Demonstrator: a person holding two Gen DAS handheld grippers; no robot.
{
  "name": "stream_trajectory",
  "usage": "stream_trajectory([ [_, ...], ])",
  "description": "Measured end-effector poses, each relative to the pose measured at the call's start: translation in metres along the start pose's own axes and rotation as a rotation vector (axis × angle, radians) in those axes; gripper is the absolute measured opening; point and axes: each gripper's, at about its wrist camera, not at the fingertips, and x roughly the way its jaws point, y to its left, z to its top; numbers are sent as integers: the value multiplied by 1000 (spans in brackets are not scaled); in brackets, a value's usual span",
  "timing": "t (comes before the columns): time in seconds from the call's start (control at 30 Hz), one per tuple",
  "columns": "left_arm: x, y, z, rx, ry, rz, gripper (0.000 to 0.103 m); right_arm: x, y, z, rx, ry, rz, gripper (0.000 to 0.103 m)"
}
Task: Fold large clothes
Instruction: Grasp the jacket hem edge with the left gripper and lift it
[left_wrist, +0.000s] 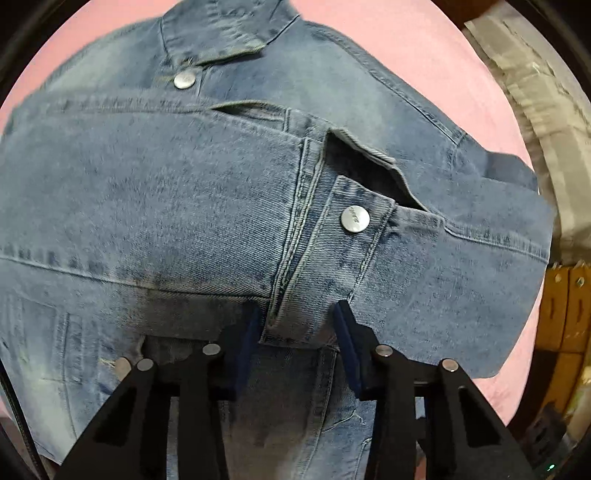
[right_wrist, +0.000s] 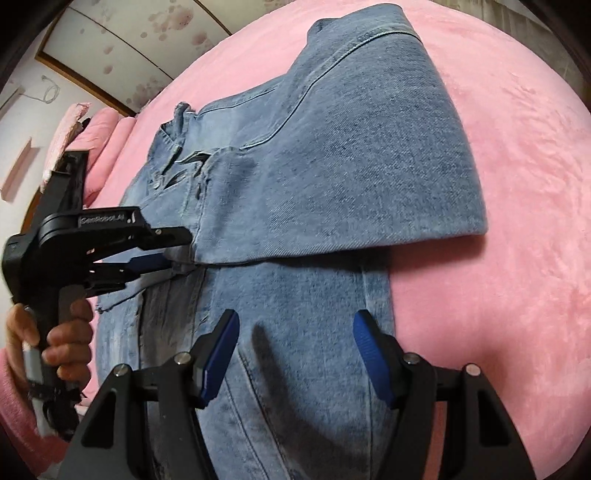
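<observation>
A blue denim jacket (left_wrist: 184, 192) lies on the pink bed cover (left_wrist: 424, 55), collar at the top, with one sleeve folded across its chest. The sleeve's buttoned cuff (left_wrist: 354, 221) ends between the blue pads of my left gripper (left_wrist: 297, 325), which is shut on the cuff's corner. The right wrist view shows the jacket (right_wrist: 332, 166) from the side, the left gripper (right_wrist: 173, 258) pinching that cuff edge, and a hand (right_wrist: 66, 332) on its handle. My right gripper (right_wrist: 295, 332) hangs open over the jacket's lower body with nothing between its pads.
Pink pillows (right_wrist: 107, 122) lie at the bed's head, under a flowered wall (right_wrist: 166, 22). Cardboard boxes (left_wrist: 565, 306) and grey bundled material (left_wrist: 535, 92) stand beside the bed. Bare pink cover (right_wrist: 517, 221) stretches right of the jacket.
</observation>
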Motion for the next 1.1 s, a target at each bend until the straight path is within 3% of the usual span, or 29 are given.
stream_trajectory([
  [0.07,-3,-8,0,13,-18,-2,19,1,3,2,-11,-8,-21,64],
  [0.23,10,-22,0,18,63,-106,17,5,3,4,-18,-13,-39,64],
  [0.3,21,-27,-1,24,105,-87,17,7,4,4,-28,-13,-49,64],
  [0.43,20,-43,3,42,49,-66,11,9,8,5,-33,-15,-72,64],
  [0.57,-11,-61,10,20,-69,-139,10,9,8,8,-11,-26,-86,64],
  [0.63,-28,-75,19,40,-124,-134,9,10,9,10,4,-34,-96,64],
  [0.73,-58,-92,44,49,-190,-164,9,10,11,13,17,-57,-117,64],
  [0.83,-105,-107,71,41,-313,-240,9,9,14,20,34,-92,-178,64],
  [1.0,-208,-74,91,10,-553,-340,9,7,10,41,107,-136,-214,64],
  [1.1,-255,-49,98,-13,-690,-323,9,7,8,56,123,-162,-225,64],
])
